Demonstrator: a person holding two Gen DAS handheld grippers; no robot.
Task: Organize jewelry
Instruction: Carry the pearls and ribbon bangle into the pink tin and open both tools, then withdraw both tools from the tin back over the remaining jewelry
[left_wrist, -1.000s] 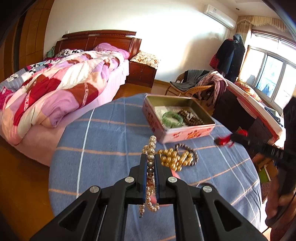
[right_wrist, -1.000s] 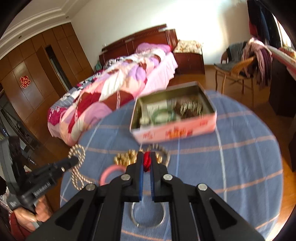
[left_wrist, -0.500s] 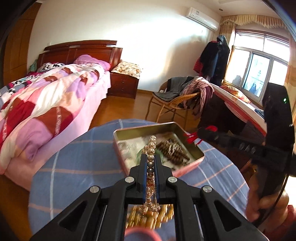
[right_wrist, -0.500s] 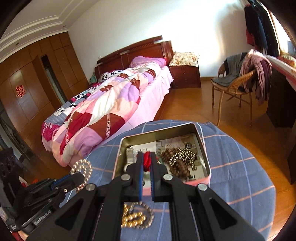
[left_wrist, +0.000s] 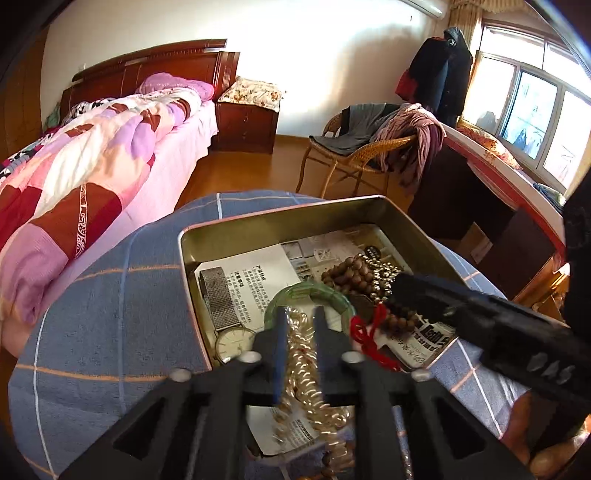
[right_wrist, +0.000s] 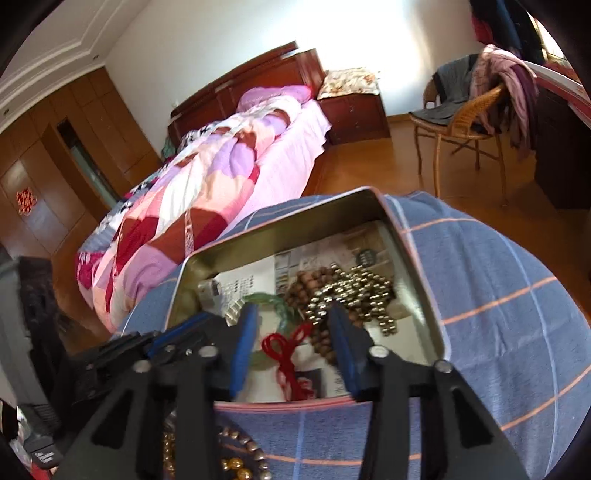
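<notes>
Over the open tin (left_wrist: 258, 221) near the table's far edge, both grippers' jaws have just been parting: left gripper (left_wrist: 299, 325) around a falling pearl strand (left_wrist: 303, 354), right gripper (right_wrist: 291, 325) around a red-corded bracelet (right_wrist: 284, 350).

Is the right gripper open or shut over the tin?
Open. The right gripper has just been opening; its blue pads stand apart over the tin, and the red cord lies loose between them, unpinched.

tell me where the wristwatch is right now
In the left wrist view the wristwatch lies inside the tin, at its near left corner, just left of the green bangle.
</notes>
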